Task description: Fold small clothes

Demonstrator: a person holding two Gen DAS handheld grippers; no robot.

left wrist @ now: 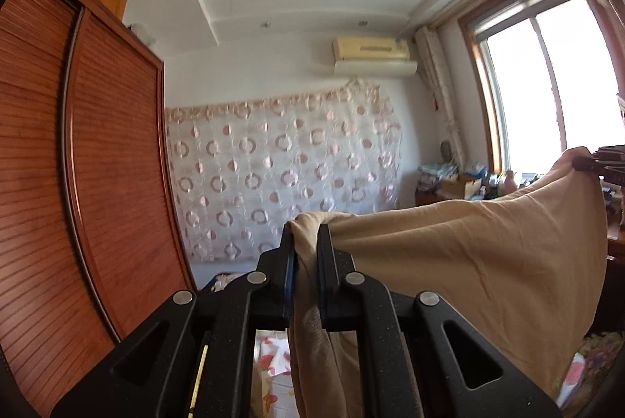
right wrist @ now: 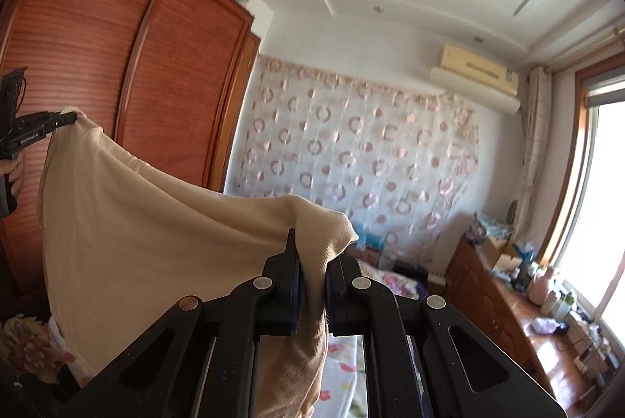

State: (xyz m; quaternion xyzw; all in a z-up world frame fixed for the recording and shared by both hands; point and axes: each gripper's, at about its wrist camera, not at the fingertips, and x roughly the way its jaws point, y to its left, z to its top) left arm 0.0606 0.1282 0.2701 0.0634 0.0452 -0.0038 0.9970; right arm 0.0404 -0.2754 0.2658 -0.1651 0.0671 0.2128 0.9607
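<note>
So I've got the beige garment [left wrist: 488, 254] up in the air, one corner pinched in my left claw [left wrist: 306, 234], the other in my right claw [right wrist: 312, 254], cloth stretched between them. No fold made yet as far as I can tell. Laying it on the flowery bed [right wrist: 343, 371] comes next, probably.

Both wrist views face level — sharing the patterned curtain [left wrist: 285, 175].
</note>
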